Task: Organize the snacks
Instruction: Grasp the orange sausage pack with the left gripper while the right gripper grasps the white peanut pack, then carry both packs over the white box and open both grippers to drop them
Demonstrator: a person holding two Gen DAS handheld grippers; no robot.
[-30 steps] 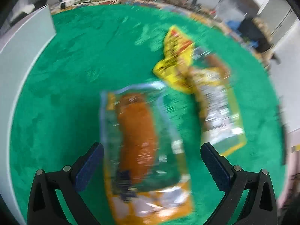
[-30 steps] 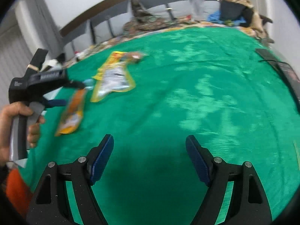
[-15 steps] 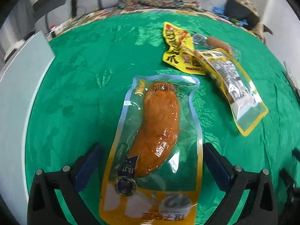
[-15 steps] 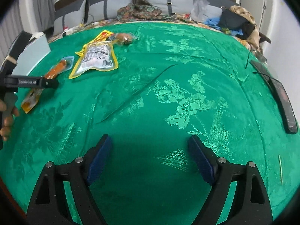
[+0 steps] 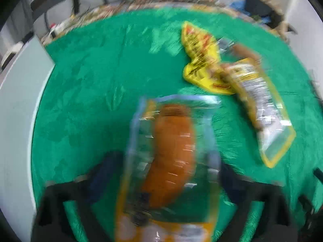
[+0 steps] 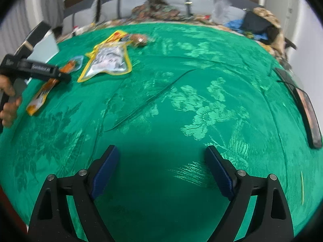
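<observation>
Shifted since half a second ago: left tongs (image 5: 171, 183) now blurred with motion, closer over the sausage packet (image 5: 171, 161), jaws wide on either side of it, not clamped. Right tongs (image 6: 161, 169) wide too, holding nothing, hovering above bare green cloth (image 6: 181, 111). Farther off, lying together on the surface: yellow packet (image 5: 199, 60) and clear yellow-edged pouch (image 5: 260, 100), overlapping, well apart from the right tongs.

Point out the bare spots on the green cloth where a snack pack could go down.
Widest free patch: the green cloth ahead of the right gripper, bordered by the dark flat device on the right. Crowded: far left, where the sausage pack, clear-backed pouch and yellow packet cluster near the left gripper.
</observation>
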